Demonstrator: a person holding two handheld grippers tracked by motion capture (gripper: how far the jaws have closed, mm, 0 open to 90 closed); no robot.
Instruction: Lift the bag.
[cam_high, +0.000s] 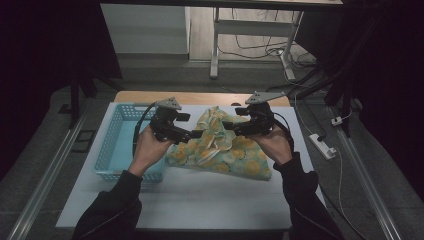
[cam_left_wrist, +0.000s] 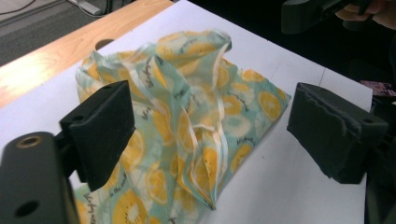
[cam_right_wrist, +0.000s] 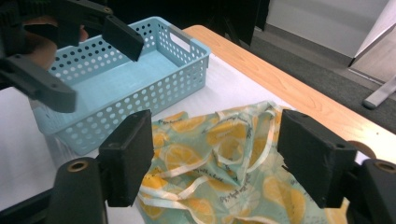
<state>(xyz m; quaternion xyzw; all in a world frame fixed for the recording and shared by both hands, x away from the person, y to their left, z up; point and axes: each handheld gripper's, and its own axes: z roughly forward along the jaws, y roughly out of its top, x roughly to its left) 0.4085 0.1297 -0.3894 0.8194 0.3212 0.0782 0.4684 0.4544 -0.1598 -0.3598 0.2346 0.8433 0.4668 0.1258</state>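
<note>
Where tools (cam_high: 200, 134) overlap: cloth (cam_high: 220, 150) (middle hidden).

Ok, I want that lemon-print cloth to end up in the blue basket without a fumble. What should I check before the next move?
1. Left claw open: ok, jaws stand apart above the cloth.
2. Right claw open: ok, nothing clamped.
3. Cloth free of both claws: ok, it lies crumpled on the white board.
4. Basket empty: ok.
5. Basket beside the cloth, upright: ok.
6. Loose ribbon ties clear of snagging: cannot tell.
</note>
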